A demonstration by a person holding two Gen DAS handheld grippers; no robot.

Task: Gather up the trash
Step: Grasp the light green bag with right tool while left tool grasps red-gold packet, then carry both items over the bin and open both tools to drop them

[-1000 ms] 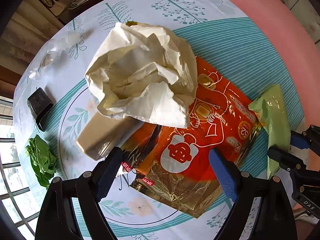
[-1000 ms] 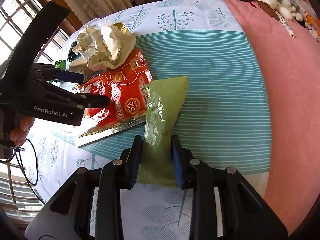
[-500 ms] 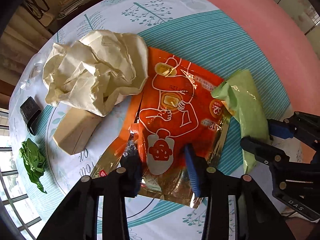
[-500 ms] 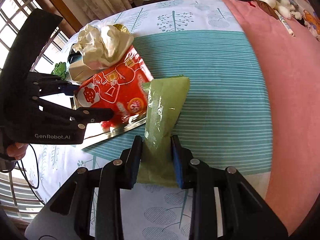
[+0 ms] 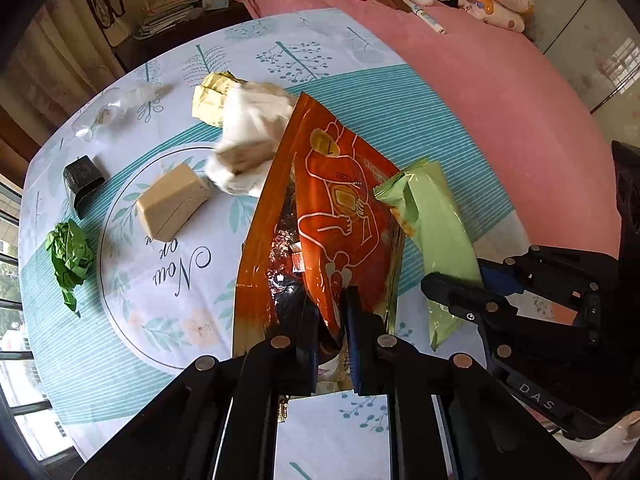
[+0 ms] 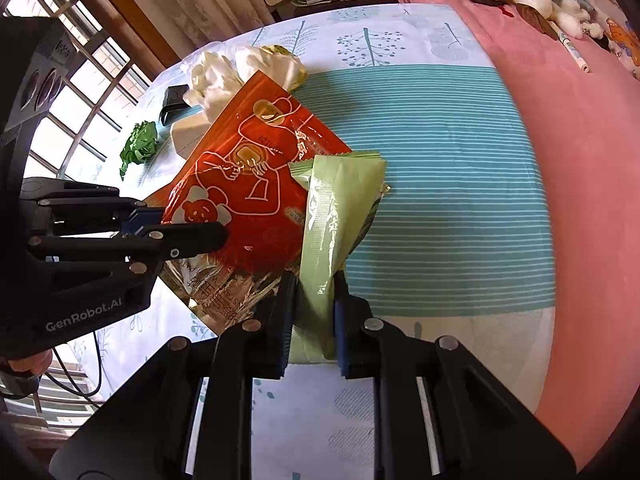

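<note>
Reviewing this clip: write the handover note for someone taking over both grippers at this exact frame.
Left gripper: shut on the bottom edge of the orange packet, which is lifted and tilted off the cloth.
Right gripper: jaws closing on the green wrapper, pads already pressing it.
Still on the cloth: crumpled paper, yellow wrapper, beige box, black box, green scrap, clear plastic.
Done: two pieces gripped. Left: bin them, no bin in view, then collect the rest.

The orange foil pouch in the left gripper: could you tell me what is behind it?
Behind the orange foil pouch lies crumpled white paper, partly covered by it; a yellow wrapper shows beyond. Whatever else lies behind the pouch is hidden.
</note>
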